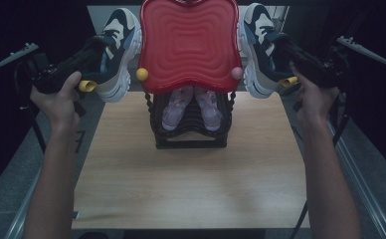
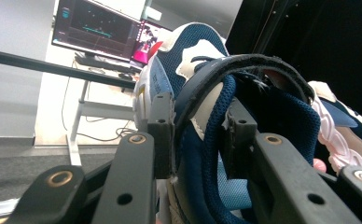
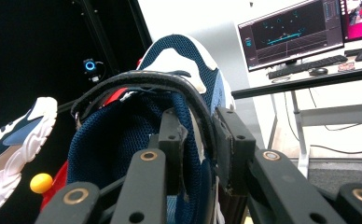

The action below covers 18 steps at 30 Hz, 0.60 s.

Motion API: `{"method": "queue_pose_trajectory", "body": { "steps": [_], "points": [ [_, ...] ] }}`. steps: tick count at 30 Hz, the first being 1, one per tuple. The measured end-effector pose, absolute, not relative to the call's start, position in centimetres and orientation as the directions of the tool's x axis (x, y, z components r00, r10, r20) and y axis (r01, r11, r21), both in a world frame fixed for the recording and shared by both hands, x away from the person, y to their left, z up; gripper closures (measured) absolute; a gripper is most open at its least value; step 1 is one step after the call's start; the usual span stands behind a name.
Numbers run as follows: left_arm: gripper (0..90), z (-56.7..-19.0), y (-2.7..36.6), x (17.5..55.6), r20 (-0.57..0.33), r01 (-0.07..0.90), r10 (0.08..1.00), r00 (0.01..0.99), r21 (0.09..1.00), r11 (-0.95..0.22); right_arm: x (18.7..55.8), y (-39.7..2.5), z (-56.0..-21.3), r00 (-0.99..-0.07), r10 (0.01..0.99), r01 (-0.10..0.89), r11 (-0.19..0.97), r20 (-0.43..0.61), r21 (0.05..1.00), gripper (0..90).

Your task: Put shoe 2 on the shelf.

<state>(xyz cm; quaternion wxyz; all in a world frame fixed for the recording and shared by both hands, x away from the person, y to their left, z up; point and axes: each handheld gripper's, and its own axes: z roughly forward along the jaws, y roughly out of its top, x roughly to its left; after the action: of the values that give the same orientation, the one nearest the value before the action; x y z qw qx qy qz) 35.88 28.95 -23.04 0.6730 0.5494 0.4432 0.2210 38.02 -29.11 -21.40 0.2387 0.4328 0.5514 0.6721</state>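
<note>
Now both grippers' fingers clamp navy/white sneakers: left sneaker (image 1: 115, 52), right sneaker (image 1: 260, 50).

A navy sneaker (image 2: 202, 112) is clamped at its collar by the tongs (image 2: 195, 135); monitors (image 2: 100, 32) are seen behind.

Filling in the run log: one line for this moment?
left gripper: shut on left navy-white sneaker | right gripper: shut on right navy-white sneaker | both raised beside red rack top

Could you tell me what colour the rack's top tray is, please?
Red, with a rippled surface; clearest in the high view.
</note>
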Motion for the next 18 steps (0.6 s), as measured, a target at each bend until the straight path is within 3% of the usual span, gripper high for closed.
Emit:
{"method": "queue_pose_trajectory", "body": {
  "steps": [18],
  "points": [
    [69.7, -20.9, 25.5, 38.0, -0.354, 0.207, 0.767, 0.535, 0.935, 0.287, 39.3, -25.2, -19.1, -0.547, 0.783, 0.173, -0.240, 0.296, 0.955, 73.4]
  ]
}}
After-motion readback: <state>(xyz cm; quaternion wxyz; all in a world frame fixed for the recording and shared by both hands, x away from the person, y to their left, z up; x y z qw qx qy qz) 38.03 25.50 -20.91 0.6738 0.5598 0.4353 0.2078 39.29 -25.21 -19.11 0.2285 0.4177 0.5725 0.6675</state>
